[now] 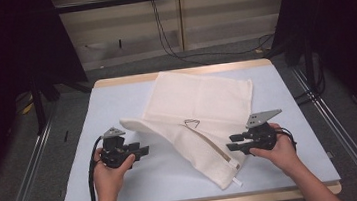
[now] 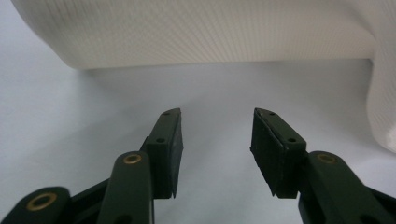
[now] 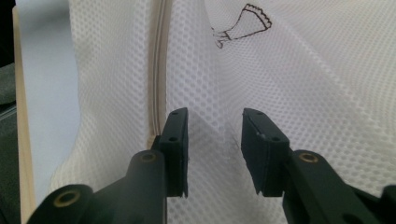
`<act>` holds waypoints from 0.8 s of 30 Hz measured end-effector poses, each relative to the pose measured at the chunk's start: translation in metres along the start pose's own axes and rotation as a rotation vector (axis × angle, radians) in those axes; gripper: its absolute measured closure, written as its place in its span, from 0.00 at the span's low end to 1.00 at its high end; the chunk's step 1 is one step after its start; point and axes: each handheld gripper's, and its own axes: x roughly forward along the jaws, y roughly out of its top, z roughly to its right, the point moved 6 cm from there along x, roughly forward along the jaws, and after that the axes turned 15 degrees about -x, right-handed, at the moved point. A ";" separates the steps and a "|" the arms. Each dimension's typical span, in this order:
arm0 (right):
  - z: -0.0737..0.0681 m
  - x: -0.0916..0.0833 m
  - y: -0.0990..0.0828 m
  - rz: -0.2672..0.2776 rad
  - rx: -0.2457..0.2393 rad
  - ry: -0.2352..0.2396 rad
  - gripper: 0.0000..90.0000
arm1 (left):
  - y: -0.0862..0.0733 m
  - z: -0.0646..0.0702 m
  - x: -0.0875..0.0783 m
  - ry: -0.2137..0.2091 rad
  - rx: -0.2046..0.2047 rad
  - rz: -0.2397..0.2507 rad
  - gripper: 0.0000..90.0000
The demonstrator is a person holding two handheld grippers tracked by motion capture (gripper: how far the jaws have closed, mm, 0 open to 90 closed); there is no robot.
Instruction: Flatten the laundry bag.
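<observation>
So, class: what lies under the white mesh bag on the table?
Under the white mesh bag the pale blue table top shows all around it. Its folded flap covers part of the bag itself, and whether anything lies beneath or inside cannot be seen.

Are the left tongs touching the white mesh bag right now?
Apart. In the left gripper view, the left tongs stand open with bare table between their tips and the mesh bag's folded edge farther ahead; nothing lies between the jaws.

We see the white mesh bag (image 3: 289,74) run past every edge of the right gripper view, its dark printed mark (image 3: 243,23) too partial to read; part of the table (image 1: 125,186) lies hidden beneath the bag.
</observation>
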 end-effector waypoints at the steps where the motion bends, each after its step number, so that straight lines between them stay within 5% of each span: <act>1: -0.002 0.002 0.001 -0.002 0.000 0.002 0.68 | 0.000 -0.001 -0.001 0.001 -0.003 0.002 0.59; 15: -0.001 0.016 -0.005 -0.033 0.011 0.025 0.61 | -0.006 -0.027 -0.008 0.042 -0.012 0.007 0.51; 20: -0.003 0.023 -0.010 -0.075 -0.028 0.027 0.56 | -0.007 -0.031 -0.010 0.045 -0.001 0.001 0.47; 24: -0.007 0.029 -0.016 -0.143 -0.082 0.014 0.69 | -0.007 -0.033 -0.010 0.050 0.008 -0.001 0.44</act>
